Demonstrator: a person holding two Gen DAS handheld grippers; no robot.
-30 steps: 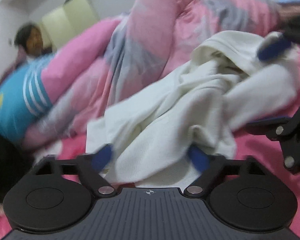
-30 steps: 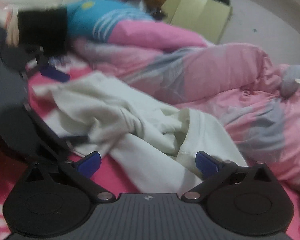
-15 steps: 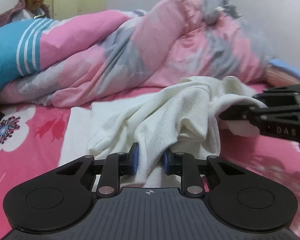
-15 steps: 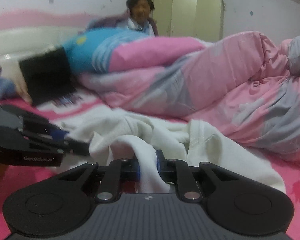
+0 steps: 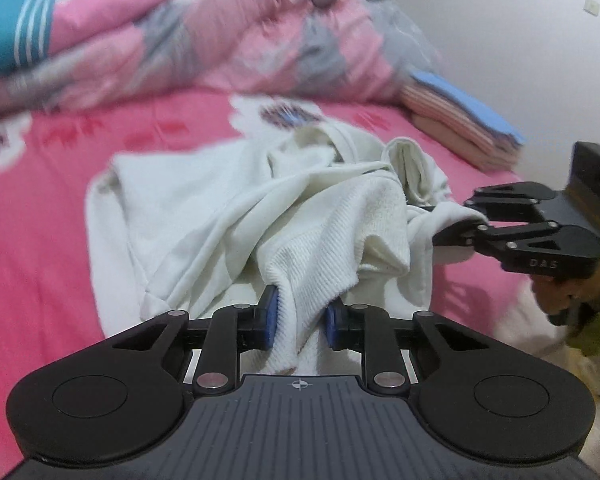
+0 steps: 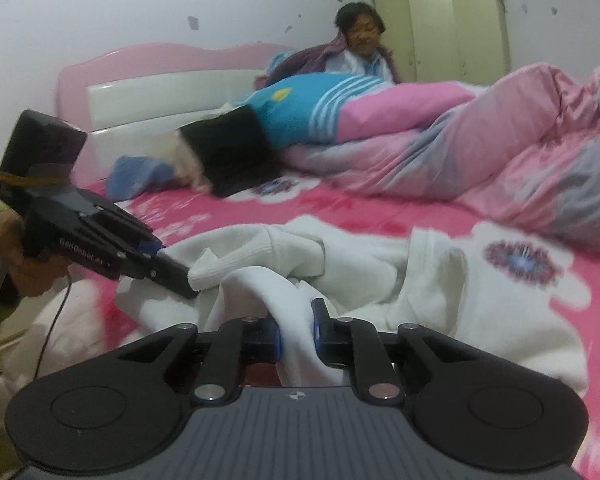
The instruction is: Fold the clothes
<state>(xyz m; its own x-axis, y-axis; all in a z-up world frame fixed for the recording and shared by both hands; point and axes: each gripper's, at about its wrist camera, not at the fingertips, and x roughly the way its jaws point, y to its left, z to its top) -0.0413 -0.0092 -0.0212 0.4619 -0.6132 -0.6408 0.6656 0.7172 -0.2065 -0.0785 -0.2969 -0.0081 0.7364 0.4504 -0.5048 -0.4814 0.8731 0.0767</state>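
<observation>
A crumpled white garment (image 5: 236, 216) lies on the pink flowered bedsheet (image 5: 40, 220). My left gripper (image 5: 300, 320) is shut on a ribbed edge of it, cloth bunched between the blue pads. In the same view my right gripper (image 5: 456, 226) comes in from the right, pinching another fold. In the right wrist view, my right gripper (image 6: 298, 334) is shut on a white fold of the garment (image 6: 380, 272), and the left gripper (image 6: 180, 280) reaches in from the left, gripping the cloth's edge.
A pink and grey quilt (image 5: 228, 36) is heaped along the far side of the bed. Folded striped and blue cloths (image 5: 464, 120) are stacked at the right edge. A person (image 6: 360, 40) sits behind the quilt by a pink headboard (image 6: 160, 80). A cream wardrobe (image 6: 448, 32) stands beyond.
One second ago both grippers were open over the garment. They shut on it half a second ago and have since dragged it away from the quilt toward the near bed edge.
</observation>
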